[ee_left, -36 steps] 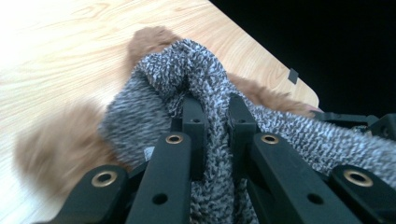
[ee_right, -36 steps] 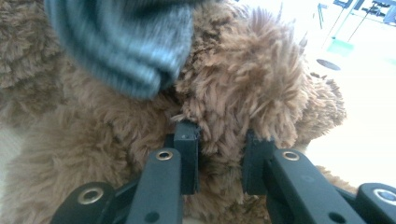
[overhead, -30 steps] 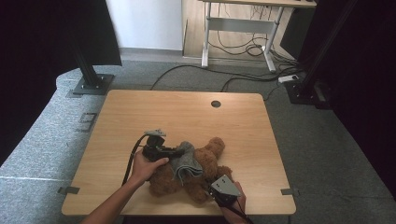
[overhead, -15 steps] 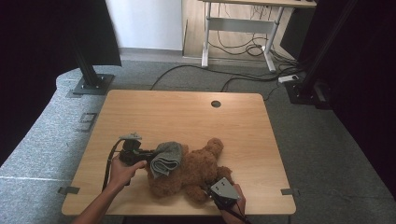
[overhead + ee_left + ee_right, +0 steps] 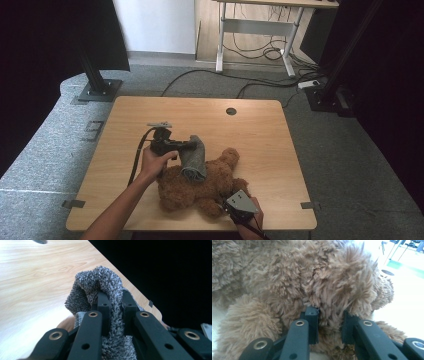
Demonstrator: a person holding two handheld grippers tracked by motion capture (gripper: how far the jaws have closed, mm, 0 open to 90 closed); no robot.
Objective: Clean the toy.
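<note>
A: How is the brown teddy bear (image 5: 200,185) laid?

B: Along a diagonal, head toward the far right, near the tabletop (image 5: 250,130) front edge; the far half is left free.

A: And the tongs?

B: The grey towel (image 5: 194,157), draped across the bear, is clamped by the left tongs (image 5: 186,145); a furry limb is pinched by the right tongs (image 5: 226,206).

No readable text, labels, brands or numbers anywhere on the table, the cloth, the plush toy or either gripper.
</note>
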